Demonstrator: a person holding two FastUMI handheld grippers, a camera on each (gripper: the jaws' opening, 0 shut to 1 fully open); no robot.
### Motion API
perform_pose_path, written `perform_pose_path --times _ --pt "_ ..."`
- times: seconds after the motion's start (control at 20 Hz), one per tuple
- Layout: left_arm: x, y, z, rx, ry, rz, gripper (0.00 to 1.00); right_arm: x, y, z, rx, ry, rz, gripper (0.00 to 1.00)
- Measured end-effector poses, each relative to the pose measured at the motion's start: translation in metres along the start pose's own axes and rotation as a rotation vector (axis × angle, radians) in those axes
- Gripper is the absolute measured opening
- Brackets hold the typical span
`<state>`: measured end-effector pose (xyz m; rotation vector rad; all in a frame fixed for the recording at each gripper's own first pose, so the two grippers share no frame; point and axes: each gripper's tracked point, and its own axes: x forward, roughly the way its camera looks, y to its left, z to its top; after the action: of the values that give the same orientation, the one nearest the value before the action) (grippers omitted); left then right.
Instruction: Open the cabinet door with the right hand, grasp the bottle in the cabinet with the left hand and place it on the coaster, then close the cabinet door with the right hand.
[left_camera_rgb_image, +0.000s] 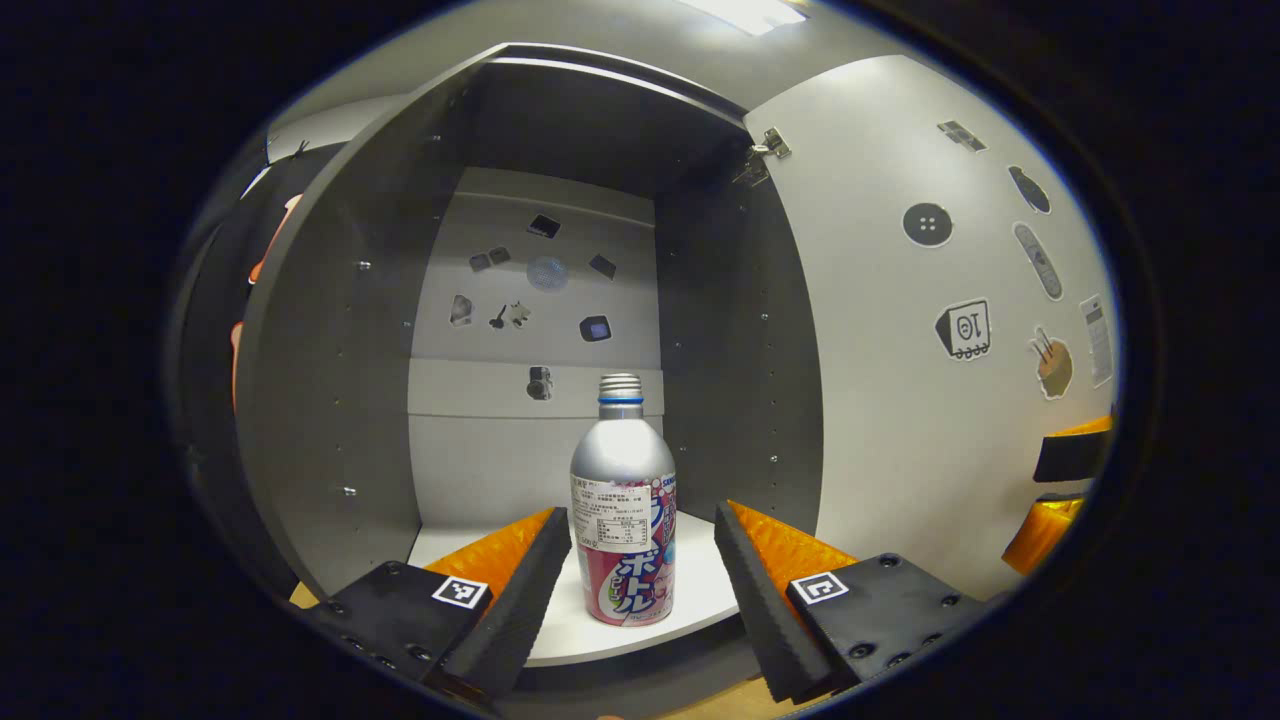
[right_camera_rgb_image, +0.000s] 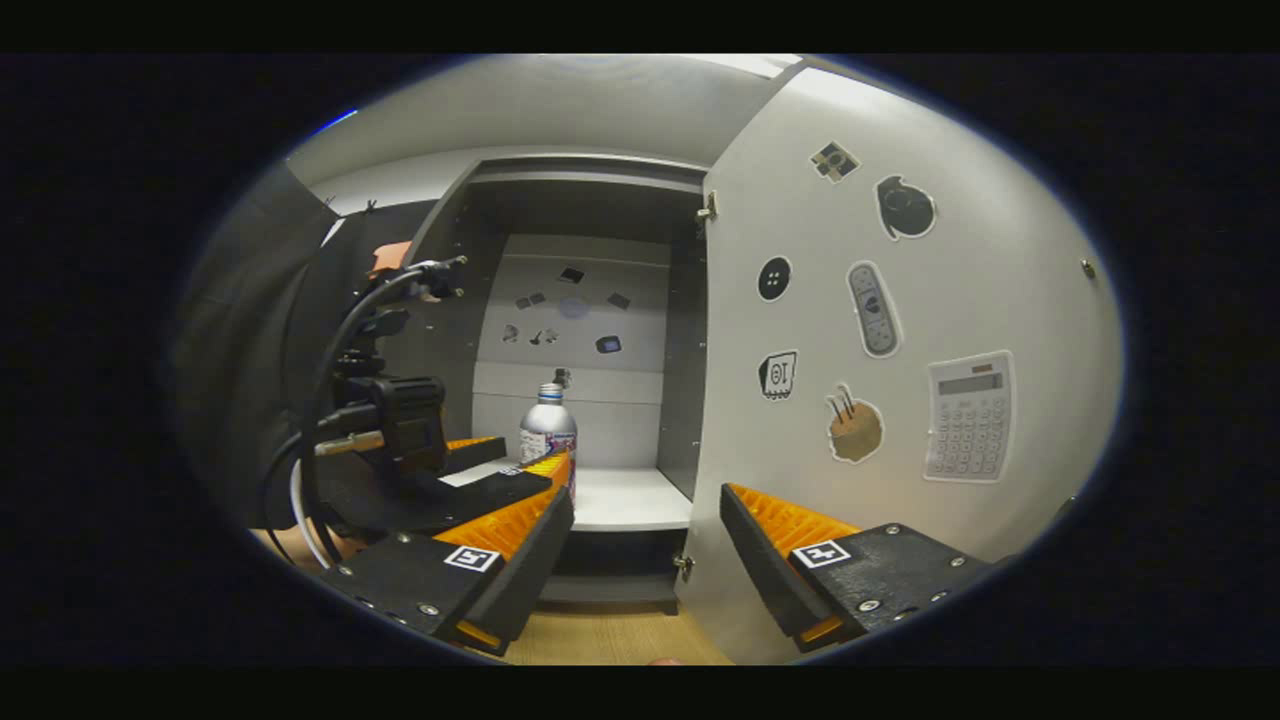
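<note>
Flanking: left gripper (left_camera_rgb_image: 632, 560) spread wide around bottle (left_camera_rgb_image: 622, 505), untouched, near shelf (left_camera_rgb_image: 700, 590) front edge.
Right gripper (right_camera_rgb_image: 645, 535): gaping, empty; calculator sticker (right_camera_rgb_image: 968, 415) on door (right_camera_rgb_image: 1000, 300).

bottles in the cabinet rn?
1. The bottle stands upright on the cabinet shelf, between the open fingers of the left gripper. Cabinet door is open; the corners behind the fingers are hidden.

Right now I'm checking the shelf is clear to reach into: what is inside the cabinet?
One bottle stands upright on the white shelf inside the cabinet. Small stickers dot the back wall. The shelf patch behind the bottle is hidden.
</note>
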<state>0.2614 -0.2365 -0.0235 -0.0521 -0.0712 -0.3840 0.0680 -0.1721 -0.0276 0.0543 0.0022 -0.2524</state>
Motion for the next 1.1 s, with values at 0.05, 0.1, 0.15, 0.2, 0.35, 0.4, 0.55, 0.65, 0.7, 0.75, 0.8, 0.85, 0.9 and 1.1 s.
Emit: perform_pose_path --times 0.05,0.1,0.15,0.2,0.35,0.4,0.55,0.65,0.7,0.75,0.8,0.85,0.9,1.1 --pt "0.007 0.001 -0.003 -0.002 0.003 -0.002 0.94 0.002 -0.001 -0.001 -0.004 0.000 0.002 0.91" --pt "0.015 0.004 -0.007 0.002 0.007 0.007 0.94 0.005 -0.001 -0.001 -0.004 0.002 0.001 0.91" --pt "0.021 0.007 -0.013 0.008 0.017 0.014 0.94 0.006 -0.002 -0.003 0.003 0.004 -0.005 0.91" --pt "0.027 0.009 -0.018 0.012 0.027 0.020 0.94 0.009 -0.002 -0.005 0.014 0.009 -0.005 0.91" --pt "0.037 0.009 -0.027 0.008 0.035 0.014 0.95 0.010 -0.003 -0.012 0.042 0.034 0.004 0.91" --pt "0.038 0.008 -0.027 0.006 0.036 0.013 0.94 0.012 -0.002 -0.013 0.044 0.041 0.003 0.91" --pt "0.037 0.007 -0.026 0.000 0.029 0.009 0.94 0.011 -0.004 -0.018 0.040 0.056 0.003 0.95" --pt "0.034 0.009 -0.021 0.004 0.020 0.024 0.94 0.010 -0.004 -0.023 0.033 0.071 0.007 0.91" --pt "0.034 0.008 -0.023 0.005 0.027 0.017 0.86 0.010 -0.004 -0.023 0.030 0.075 0.010 0.91" --pt "0.033 0.007 -0.022 0.009 0.026 0.008 0.86 0.008 -0.004 -0.024 0.029 0.078 0.014 0.91" --pt "0.031 0.007 -0.020 0.015 0.023 0.008 0.84 0.006 -0.003 -0.024 0.031 0.078 0.018 0.91" --pt "0.031 0.007 -0.021 0.022 0.022 0.016 0.83 0.003 -0.003 -0.023 0.037 0.074 0.023 0.91" --pt "0.028 0.006 -0.019 0.026 0.021 0.019 0.82 0.002 -0.004 -0.022 0.041 0.069 0.027 0.91" --pt "0.009 0.003 -0.009 0.019 0.010 0.027 0.83 -0.012 -0.007 -0.014 0.050 0.044 0.046 0.91"
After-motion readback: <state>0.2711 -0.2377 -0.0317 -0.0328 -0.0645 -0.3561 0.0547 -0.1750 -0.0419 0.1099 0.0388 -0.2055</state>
